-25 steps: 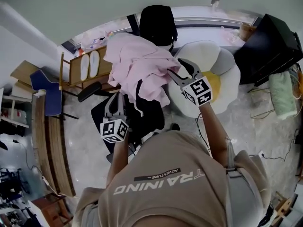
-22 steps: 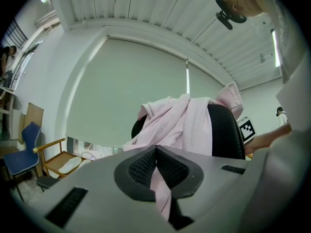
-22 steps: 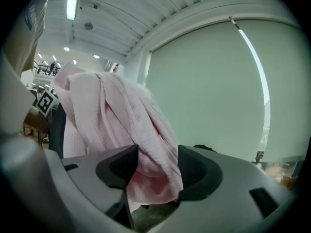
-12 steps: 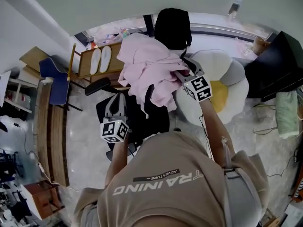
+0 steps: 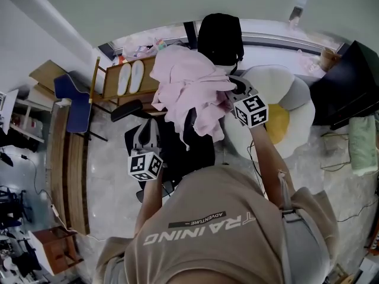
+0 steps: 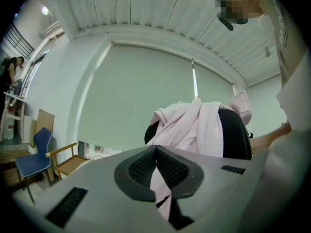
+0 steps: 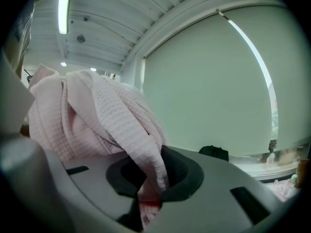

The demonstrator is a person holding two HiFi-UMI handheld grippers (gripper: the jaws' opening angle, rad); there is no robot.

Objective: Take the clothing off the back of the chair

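A pink waffle-knit garment (image 5: 189, 87) lies bunched over the back of a black office chair (image 5: 219, 37). My right gripper (image 5: 233, 92) is at the garment's right edge. Its jaws are closing, and a fold of the pink fabric (image 7: 112, 125) runs down between the pads of the right gripper (image 7: 154, 184) and is pinched there. My left gripper (image 5: 145, 126) hovers over the chair seat (image 5: 198, 149), apart from the cloth. In the left gripper view the left gripper (image 6: 155, 152) has its jaws together and holds nothing. The garment (image 6: 194, 125) hangs on the chair back (image 6: 236, 135) beyond it.
A large white flower-shaped cushion (image 5: 290, 99) lies on the floor right of the chair. A wooden armchair (image 5: 127, 78) and a blue chair (image 5: 74, 102) stand to the left, beside a long wooden bench (image 5: 65, 176). Dark furniture (image 5: 352, 76) fills the right edge.
My right gripper has moved into the garment's right edge and its jaws have closed from wide open onto the fabric. The left gripper has barely shifted.
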